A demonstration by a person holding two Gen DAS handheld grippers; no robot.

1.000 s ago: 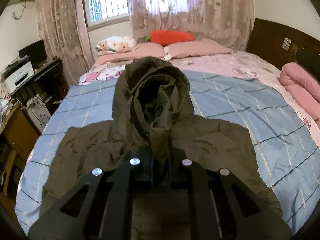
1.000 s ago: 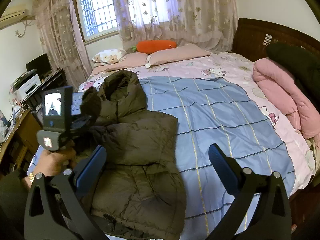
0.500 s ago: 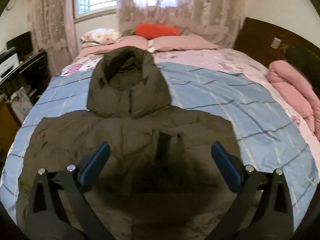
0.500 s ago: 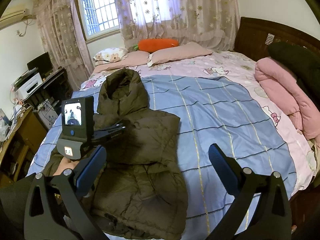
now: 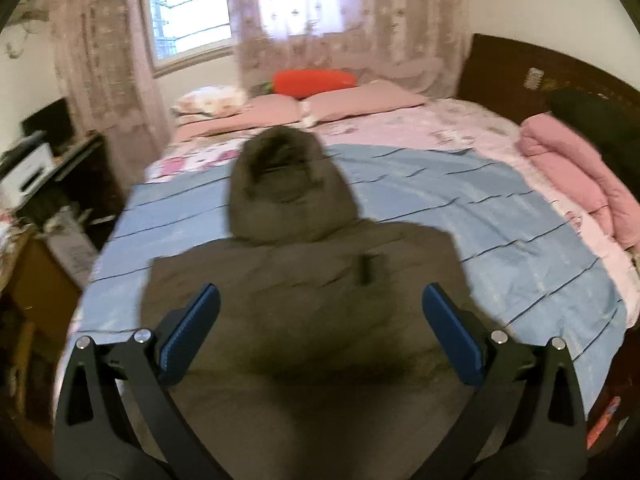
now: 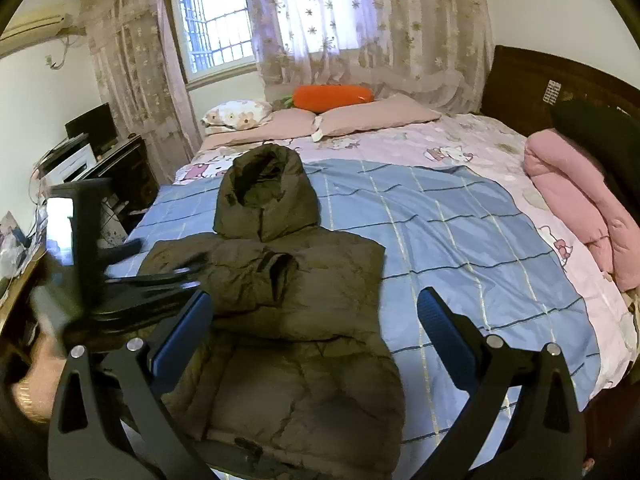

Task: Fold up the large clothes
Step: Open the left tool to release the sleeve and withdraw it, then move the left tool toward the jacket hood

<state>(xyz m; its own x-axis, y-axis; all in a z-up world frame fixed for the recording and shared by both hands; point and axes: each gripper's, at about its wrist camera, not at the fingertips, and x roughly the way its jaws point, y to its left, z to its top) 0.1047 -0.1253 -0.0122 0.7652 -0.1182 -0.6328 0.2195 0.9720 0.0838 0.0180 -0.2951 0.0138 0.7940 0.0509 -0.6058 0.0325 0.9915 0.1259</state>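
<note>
Right wrist view: the right gripper [image 6: 314, 324] is spread wide and holds nothing above the near edge of the bed [image 6: 460, 216], the left gripper [image 5: 320, 328] likewise, while the olive hooded jacket [image 6: 280, 300] lies folded, hood toward the far pillows [image 6: 372, 118].

A bedroom in daylight. A barred window [image 6: 218, 36] glows behind sheer floral curtains [image 6: 360, 28] on the far wall. Below it, a bed [image 6: 460, 216] with blue checked cover, 2 pink pillows [image 6: 372, 118] and an orange bolster [image 6: 332, 97]. Right of the bed, a dark wooden headboard [image 6: 532, 88]. Left, a desk [image 6: 120, 164] holding a printer [image 6: 74, 164].
</note>
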